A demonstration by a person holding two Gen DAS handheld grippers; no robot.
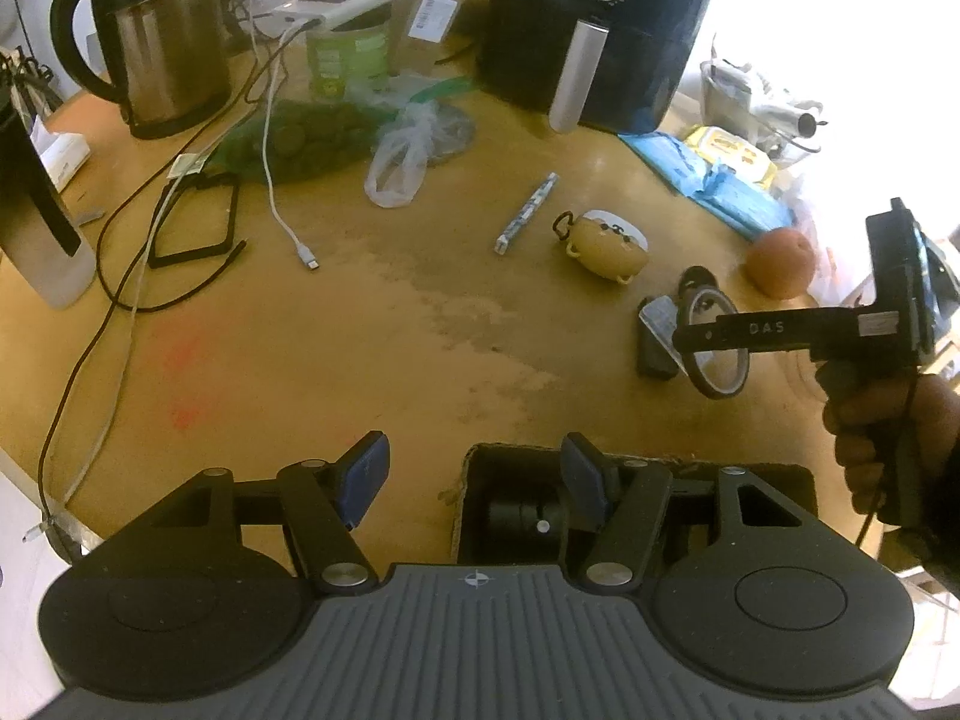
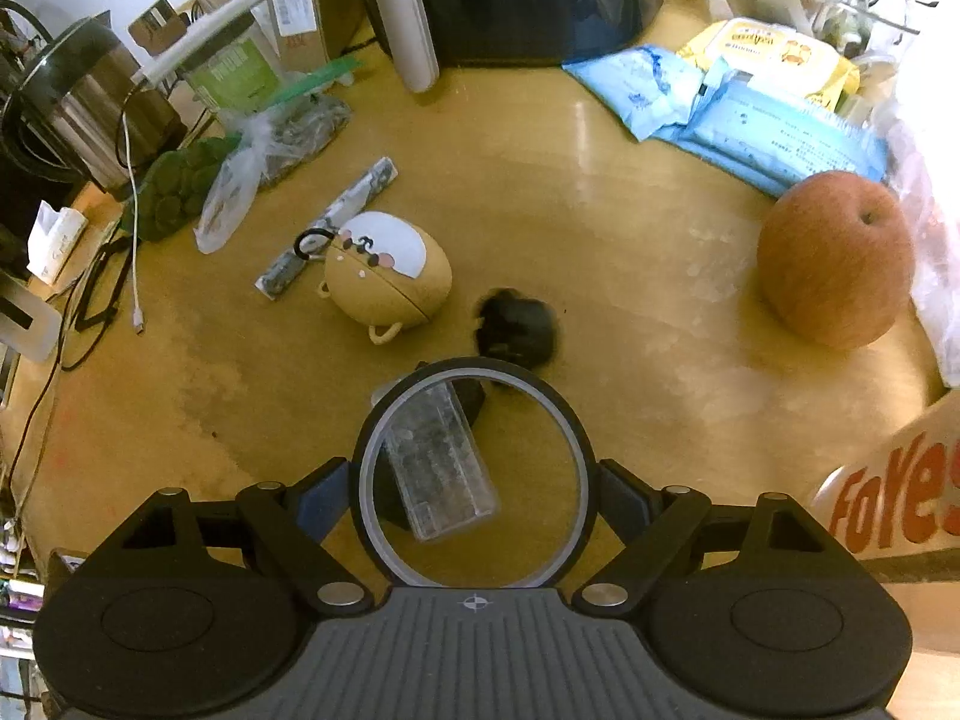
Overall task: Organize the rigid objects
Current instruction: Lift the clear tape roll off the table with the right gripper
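My right gripper [image 2: 474, 498] is shut on a black ring with a grey inner rim [image 2: 366, 420], one pad against each side. Through the ring I see a clear plastic case [image 2: 441, 468] on the table, and a small black object [image 2: 519, 327] lies just beyond. In the left wrist view the ring [image 1: 729, 387] hangs tilted above the table, with a hand [image 1: 882, 426] on the gripper's handle. My left gripper [image 1: 474, 480] stands open and empty over a dark open box [image 1: 774, 474] that holds a black cylinder [image 1: 522, 516]. A tan round pouch with a face [image 2: 384, 276] lies mid-table.
An apple [image 2: 834, 258], blue wipe packs [image 2: 768, 138] and a patterned pen [image 2: 330, 228] lie around the pouch. An air fryer [image 1: 600, 30], a kettle [image 1: 162, 48], a green can [image 1: 348, 54], plastic bags and cables [image 1: 282, 204] crowd the back and left.
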